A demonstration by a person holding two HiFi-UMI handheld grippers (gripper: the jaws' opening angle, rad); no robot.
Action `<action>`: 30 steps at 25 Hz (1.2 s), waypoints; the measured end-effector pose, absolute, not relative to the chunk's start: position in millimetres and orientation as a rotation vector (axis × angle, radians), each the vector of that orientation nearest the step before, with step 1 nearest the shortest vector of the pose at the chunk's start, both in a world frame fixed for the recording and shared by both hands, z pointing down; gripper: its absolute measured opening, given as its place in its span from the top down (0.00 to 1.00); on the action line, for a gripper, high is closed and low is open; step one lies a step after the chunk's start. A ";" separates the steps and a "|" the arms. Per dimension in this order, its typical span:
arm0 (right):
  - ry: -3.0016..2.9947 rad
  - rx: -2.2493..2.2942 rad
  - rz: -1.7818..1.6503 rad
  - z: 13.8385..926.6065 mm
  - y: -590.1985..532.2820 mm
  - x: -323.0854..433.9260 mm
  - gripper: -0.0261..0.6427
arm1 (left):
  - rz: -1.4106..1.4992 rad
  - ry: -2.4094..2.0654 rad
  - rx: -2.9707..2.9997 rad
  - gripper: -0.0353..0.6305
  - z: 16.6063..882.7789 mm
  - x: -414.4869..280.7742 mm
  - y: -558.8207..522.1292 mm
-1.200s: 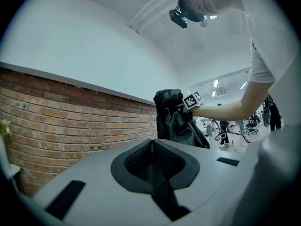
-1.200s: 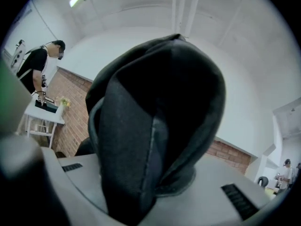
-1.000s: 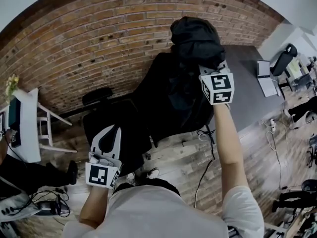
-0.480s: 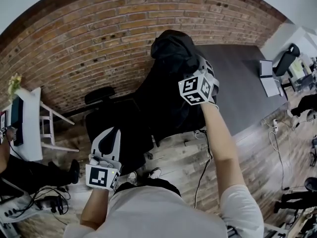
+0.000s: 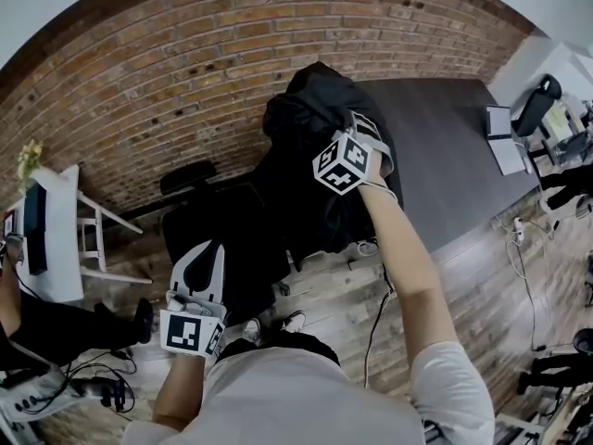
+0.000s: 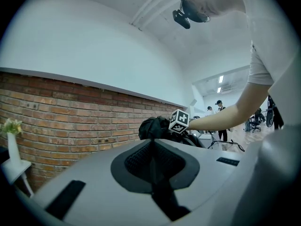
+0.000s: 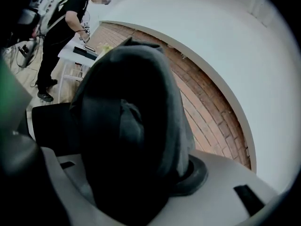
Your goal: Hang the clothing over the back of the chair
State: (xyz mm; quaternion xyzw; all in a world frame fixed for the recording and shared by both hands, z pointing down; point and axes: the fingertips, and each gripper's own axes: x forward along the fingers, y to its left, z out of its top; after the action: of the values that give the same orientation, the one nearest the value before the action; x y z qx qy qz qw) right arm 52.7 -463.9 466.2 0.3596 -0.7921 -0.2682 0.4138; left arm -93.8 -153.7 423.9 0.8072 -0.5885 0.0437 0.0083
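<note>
The bundled black fabric garment (image 5: 310, 109) is lying, it seems, on the black office chair (image 5: 190, 225), still between your right tongs (image 5: 363, 130), whose jaws have just been opening; your left tongs (image 5: 204, 253) are idling nearer you, pressed together and empty.

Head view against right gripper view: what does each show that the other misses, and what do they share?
Only head view: the left gripper, the chair seat, the dark table. Only right gripper view: black clothing bunched between the jaws of the right gripper, which have just been opening. Both: that clothing and the brick wall.
</note>
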 end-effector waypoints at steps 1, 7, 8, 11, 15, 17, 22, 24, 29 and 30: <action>-1.994 0.898 -0.662 467.7 -462.6 52.5 0.61 | 0.135 -1.840 2.518 0.89 424.8 -95.0 -152.5; -2.027 0.810 -0.554 479.8 -445.7 48.7 0.44 | 0.114 -1.827 2.516 0.89 425.5 -96.5 -149.1; -2.028 0.800 -0.540 481.4 -443.0 48.6 0.43 | 0.109 -1.823 2.521 0.89 424.5 -96.2 -148.9; -2.041 0.776 -0.501 485.9 -434.1 45.7 0.40 | 0.097 -1.812 2.528 0.89 423.5 -97.7 -147.1; -2.058 0.715 -0.453 496.6 -420.5 41.3 0.36 | 0.082 -1.797 2.536 0.89 423.8 -99.3 -144.7; -2.076 0.700 -0.411 499.3 -415.7 39.8 0.35 | 0.078 -1.788 2.540 0.89 424.9 -100.8 -143.0; -2.098 0.694 -0.343 501.0 -410.0 37.6 0.32 | 0.070 -1.769 2.536 0.89 428.4 -109.0 -141.1; -2.121 0.696 -0.312 500.0 -406.6 37.2 0.31 | 0.062 -1.761 2.535 0.89 428.0 -112.9 -142.0; -2.235 0.710 -0.189 485.8 -397.0 32.0 0.31 | 0.040 -1.738 2.539 0.89 428.9 -120.8 -145.7; -2.239 0.707 -0.181 485.0 -394.6 31.3 0.31 | 0.035 -1.732 2.539 0.89 429.8 -121.2 -146.0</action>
State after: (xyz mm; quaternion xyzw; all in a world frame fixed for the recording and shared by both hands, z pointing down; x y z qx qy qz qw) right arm 31.3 -394.6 485.0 0.2772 -0.8782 -0.0710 0.3832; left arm -121.2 -146.0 429.8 0.8256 -0.5631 0.0115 0.0341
